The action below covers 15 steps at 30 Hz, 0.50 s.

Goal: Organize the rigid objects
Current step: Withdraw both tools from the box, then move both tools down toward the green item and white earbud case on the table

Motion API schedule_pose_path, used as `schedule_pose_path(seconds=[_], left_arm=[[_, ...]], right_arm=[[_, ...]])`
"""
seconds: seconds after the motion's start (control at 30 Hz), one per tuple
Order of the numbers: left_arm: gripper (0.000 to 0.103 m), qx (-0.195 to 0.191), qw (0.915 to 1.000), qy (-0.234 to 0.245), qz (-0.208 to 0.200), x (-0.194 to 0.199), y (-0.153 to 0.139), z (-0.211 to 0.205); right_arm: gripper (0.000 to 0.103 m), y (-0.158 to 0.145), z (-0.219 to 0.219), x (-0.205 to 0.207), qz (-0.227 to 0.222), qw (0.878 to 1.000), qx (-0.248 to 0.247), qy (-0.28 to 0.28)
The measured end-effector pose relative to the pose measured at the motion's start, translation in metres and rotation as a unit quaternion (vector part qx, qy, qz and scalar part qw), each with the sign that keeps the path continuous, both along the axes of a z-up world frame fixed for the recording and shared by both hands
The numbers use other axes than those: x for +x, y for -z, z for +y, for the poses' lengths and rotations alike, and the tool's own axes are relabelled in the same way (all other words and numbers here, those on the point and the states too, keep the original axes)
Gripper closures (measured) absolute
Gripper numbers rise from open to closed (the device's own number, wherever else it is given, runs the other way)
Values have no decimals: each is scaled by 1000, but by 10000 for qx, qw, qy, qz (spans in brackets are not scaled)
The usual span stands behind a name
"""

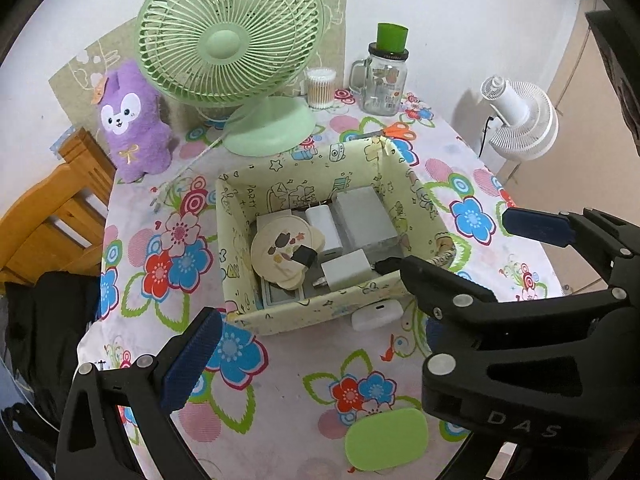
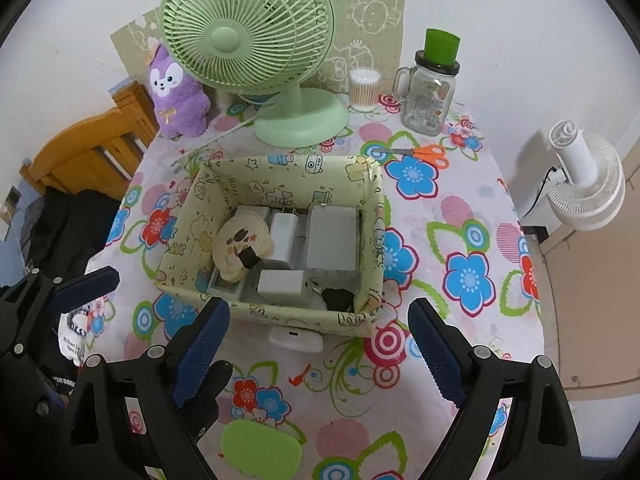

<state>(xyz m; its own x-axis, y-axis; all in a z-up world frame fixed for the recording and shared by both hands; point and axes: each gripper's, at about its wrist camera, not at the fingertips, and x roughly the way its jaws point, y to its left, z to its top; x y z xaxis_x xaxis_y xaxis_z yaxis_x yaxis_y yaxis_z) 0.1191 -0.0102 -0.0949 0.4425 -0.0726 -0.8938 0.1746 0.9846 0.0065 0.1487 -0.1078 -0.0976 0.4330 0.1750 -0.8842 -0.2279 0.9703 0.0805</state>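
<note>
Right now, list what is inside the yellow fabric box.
Inside the yellow fabric box: a grey block, two white chargers, a round cream piece, a small black item. Whatever lies beneath them is mostly covered.

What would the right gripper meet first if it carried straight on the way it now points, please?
Probably the small white rounded case lying against the near wall of the pale yellow patterned storage box; depth is hard to judge.

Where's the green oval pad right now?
The green oval pad lies flat on the floral tablecloth at the near edge, in front of the storage box, beyond the small white case.
</note>
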Motion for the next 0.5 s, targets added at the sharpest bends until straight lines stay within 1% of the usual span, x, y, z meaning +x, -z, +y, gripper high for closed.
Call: schedule_pose_path(seconds=[0.3,0.5], left_arm=[[0,-35,9998,-140,-102,-17,-10,-5],[0,-72,9996,-250,-92,-28,-10,-9]], right_arm=[[10,-12,-12,-18,-135,9999,43,-55],[10,-15,-20,-29,-182,9997,67,-138]])
